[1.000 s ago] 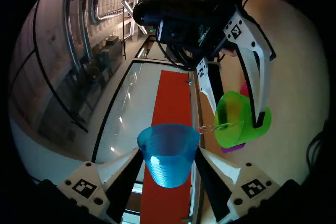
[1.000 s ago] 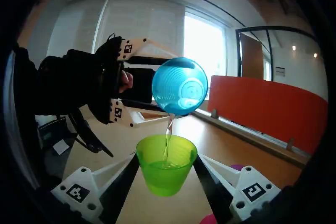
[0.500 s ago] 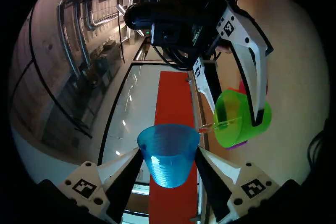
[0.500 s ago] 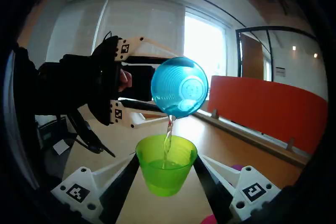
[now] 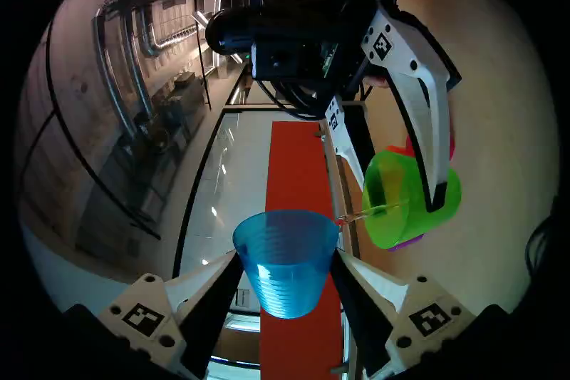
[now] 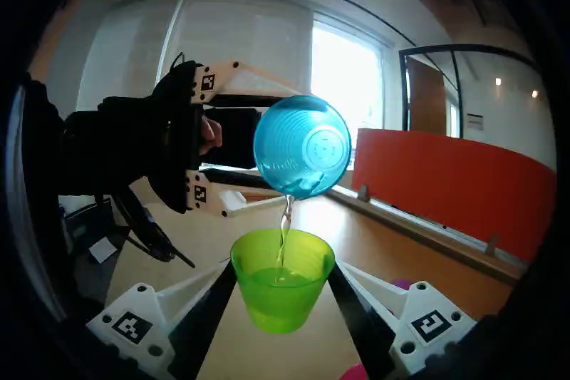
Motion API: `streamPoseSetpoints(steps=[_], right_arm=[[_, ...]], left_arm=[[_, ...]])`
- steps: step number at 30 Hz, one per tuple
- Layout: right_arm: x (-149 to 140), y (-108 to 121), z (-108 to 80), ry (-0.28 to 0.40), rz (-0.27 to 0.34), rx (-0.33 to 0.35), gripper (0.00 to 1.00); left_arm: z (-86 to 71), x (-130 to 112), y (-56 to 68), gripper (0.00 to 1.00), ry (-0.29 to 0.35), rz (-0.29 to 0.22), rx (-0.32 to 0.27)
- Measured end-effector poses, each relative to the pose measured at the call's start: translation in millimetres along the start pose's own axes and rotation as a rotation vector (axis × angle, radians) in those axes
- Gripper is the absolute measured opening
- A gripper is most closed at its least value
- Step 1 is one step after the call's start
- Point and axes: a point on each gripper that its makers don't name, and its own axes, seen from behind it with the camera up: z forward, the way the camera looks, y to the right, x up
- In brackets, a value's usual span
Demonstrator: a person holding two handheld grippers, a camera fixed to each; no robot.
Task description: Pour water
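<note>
A bright daylight window [image 6: 349, 88] glows in the far wall, with pale translucent panels [image 6: 235, 38] beside it. A long orange-red partition panel [image 6: 456, 180] edges the light wooden tabletop [image 6: 370, 237] — above it shows a dark-framed glass door [image 6: 427, 95]. Small ceiling spotlights [image 6: 499, 81] shine beyond it. In the left gripper view, grey metal pipes [image 5: 135, 59] run along a concrete surface.

Water [image 6: 284, 227] is pouring from a blue cup [image 6: 302, 146] into a green cup [image 6: 281, 287].
The translucent, ribbed blue cup, gripped in the left tongs [image 5: 287, 260], is tipping on its side above the green cup, a thin stream falling from its lower rim. The green cup is sitting upright between the right tongs [image 6: 283, 271], partly filled, its mouth open under the stream.
</note>
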Motion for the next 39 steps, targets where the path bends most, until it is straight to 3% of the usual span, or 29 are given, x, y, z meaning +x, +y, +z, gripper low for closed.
streamPoseSetpoints(steps=[23, 35, 39], right_arm=[[2.0, 0.4, -0.9, 0.005, 0.001, -0.001, 0.90], [3.2, -0.1, -1.8, 0.006, -0.001, -0.003, 0.90], [3.5, -0.3, -2.3, 0.007, -0.002, -0.004, 0.90]], left_arm=[[-0.1, 3.3, 0.1, 0.82, 0.004, 0.028, 0.004], [1.9, 5.2, 0.1, 0.82, 0.006, 0.005, 0.002], [0.9, 4.0, -0.3, 0.82, 0.002, -0.024, 0.002]])
